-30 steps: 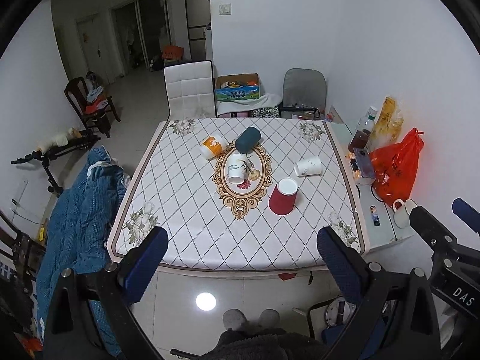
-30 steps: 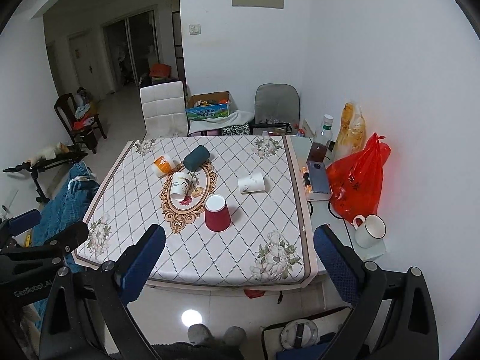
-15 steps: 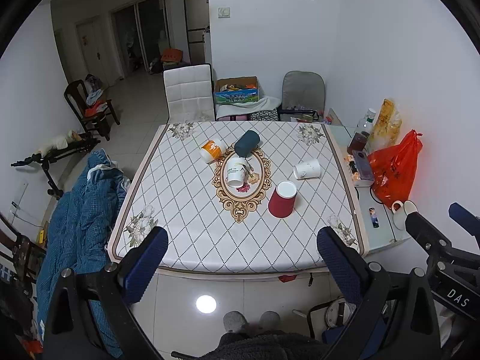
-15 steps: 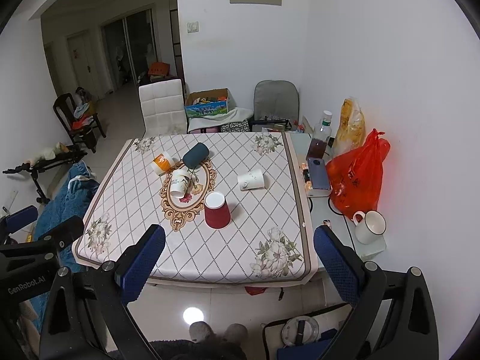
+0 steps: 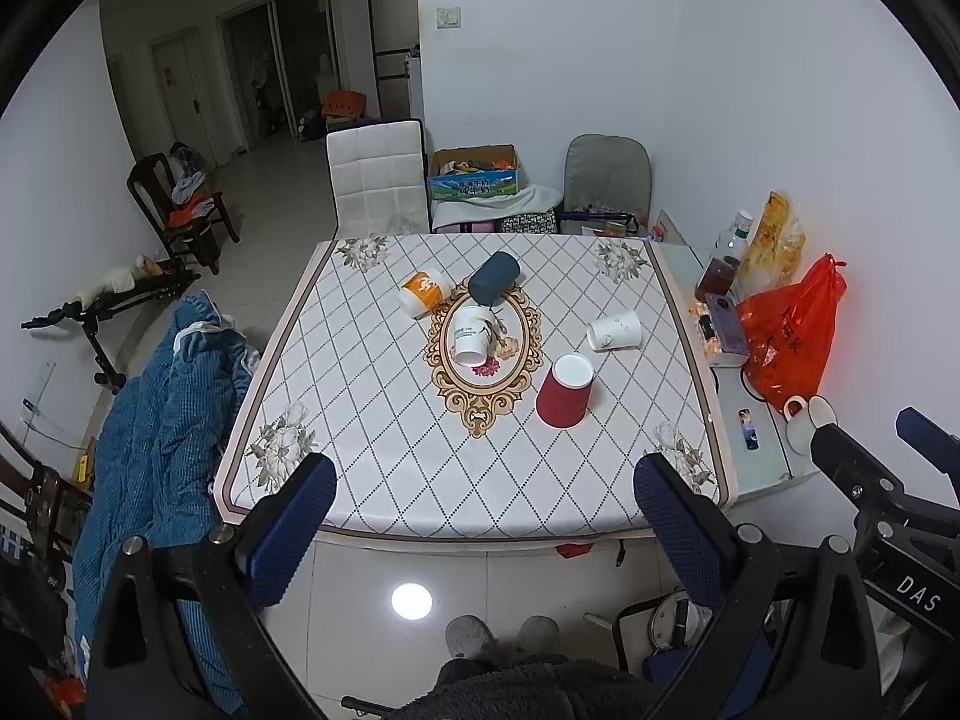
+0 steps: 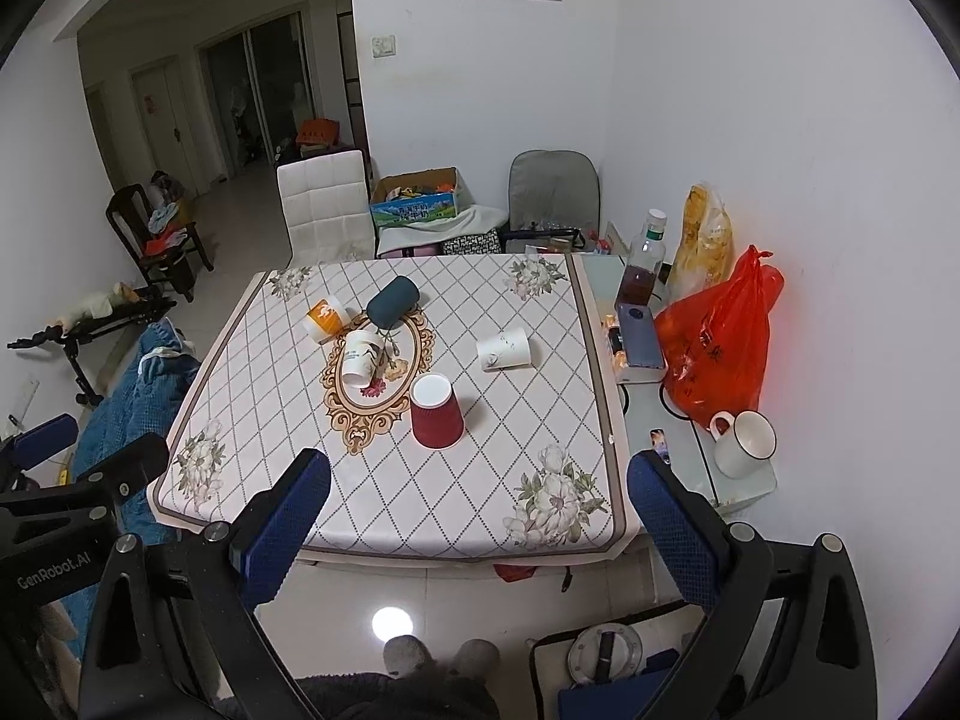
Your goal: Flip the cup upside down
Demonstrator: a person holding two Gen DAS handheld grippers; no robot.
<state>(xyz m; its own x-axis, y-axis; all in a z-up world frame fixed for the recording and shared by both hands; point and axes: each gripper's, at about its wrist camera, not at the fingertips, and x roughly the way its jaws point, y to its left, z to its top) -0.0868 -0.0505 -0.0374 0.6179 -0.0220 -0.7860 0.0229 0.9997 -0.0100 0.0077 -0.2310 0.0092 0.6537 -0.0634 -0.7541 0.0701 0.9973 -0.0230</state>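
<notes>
Several cups are on the patterned table (image 5: 384, 480) (image 6: 420, 504). A red cup (image 5: 564, 391) (image 6: 436, 412) stands upside down. On their sides lie a white cup (image 5: 614, 330) (image 6: 505, 350), a white printed cup (image 5: 471, 336) (image 6: 361, 350), an orange and white cup (image 5: 424, 293) (image 6: 325, 318) and a dark teal cup (image 5: 494, 277) (image 6: 392, 300). My left gripper (image 5: 483, 525) is open and empty, held before the table's near edge. My right gripper (image 6: 480, 528) is likewise open and empty, well short of the cups.
A side table at the right holds a red plastic bag (image 6: 717, 342), a bottle (image 6: 645, 258), a white mug (image 6: 741, 443) and a phone (image 6: 641, 336). A blue blanket (image 5: 162, 408) hangs left of the table. Chairs (image 5: 378, 177) stand behind it.
Both grippers have drawn back and risen a little, so the table looks slightly smaller and farther. The cups have not moved.
</notes>
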